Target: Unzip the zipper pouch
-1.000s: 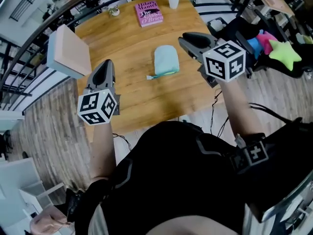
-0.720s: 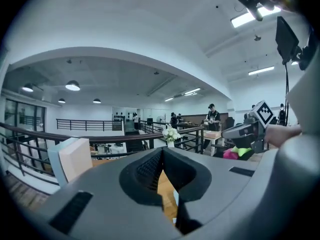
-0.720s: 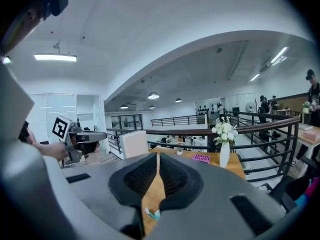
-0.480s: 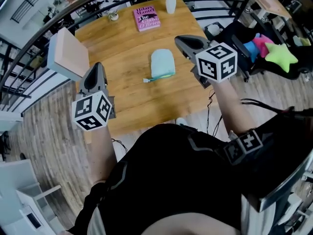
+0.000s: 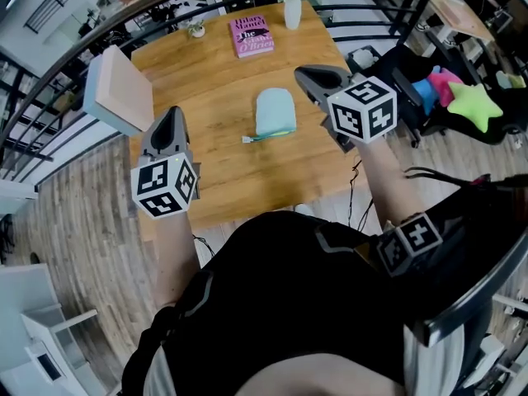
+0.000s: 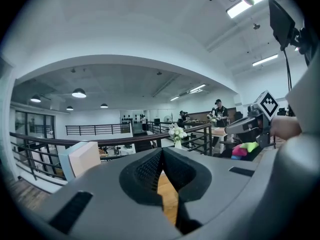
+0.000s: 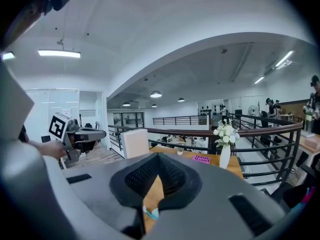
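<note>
**Desk:** How is the person holding the arms?

**Photographer:** Both forearms are reaching forward over the near edge of the wooden table. The left gripper and the right gripper are both pointing towards 12 o'clock, dipping slightly. The jaws of each are pressing together with nothing between them.

**Desk:** And the zipper pouch?

**Photographer:** The pale teal zipper pouch is lying flat mid-table, between the two grippers and touching neither. It is sitting at 3 o'clock from the left gripper's tips and at 7 o'clock just beside the right gripper's. Its zip pull is sticking out at the pouch's 7 o'clock corner. A pink book is resting at 11 o'clock beyond it.

**Desk:** Anything changing since a second ago?

**Photographer:** Little. The pouch is staying put, and both grippers are keeping to their own sides.
</note>
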`<state>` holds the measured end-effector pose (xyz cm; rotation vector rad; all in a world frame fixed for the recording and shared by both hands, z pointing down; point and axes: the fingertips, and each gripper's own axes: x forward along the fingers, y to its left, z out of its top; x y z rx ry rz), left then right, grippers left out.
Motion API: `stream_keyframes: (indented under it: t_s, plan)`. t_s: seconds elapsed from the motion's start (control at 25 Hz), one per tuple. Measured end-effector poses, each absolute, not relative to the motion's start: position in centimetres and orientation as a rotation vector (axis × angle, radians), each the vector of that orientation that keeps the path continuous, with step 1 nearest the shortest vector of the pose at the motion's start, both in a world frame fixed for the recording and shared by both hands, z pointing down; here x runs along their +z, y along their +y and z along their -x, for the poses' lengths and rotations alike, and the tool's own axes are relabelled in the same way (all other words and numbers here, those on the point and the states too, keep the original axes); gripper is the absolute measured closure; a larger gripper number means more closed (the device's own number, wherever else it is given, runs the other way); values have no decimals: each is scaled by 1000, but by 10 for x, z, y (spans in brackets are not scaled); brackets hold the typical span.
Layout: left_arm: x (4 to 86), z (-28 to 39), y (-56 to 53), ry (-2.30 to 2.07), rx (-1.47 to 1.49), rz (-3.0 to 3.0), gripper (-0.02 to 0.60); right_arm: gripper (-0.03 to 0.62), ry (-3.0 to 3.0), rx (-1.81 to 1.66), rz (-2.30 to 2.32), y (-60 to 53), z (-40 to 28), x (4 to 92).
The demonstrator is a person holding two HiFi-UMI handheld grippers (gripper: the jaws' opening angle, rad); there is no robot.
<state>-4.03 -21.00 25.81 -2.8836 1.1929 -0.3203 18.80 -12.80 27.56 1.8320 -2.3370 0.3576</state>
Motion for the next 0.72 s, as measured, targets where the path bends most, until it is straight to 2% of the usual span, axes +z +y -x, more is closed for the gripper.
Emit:
stream_keyframes:
  t_s: [0.72]
  plan:
    - [259,30,-207,1206,-307,2906,552,585,-2316,360,-1822,-131,-197,274]
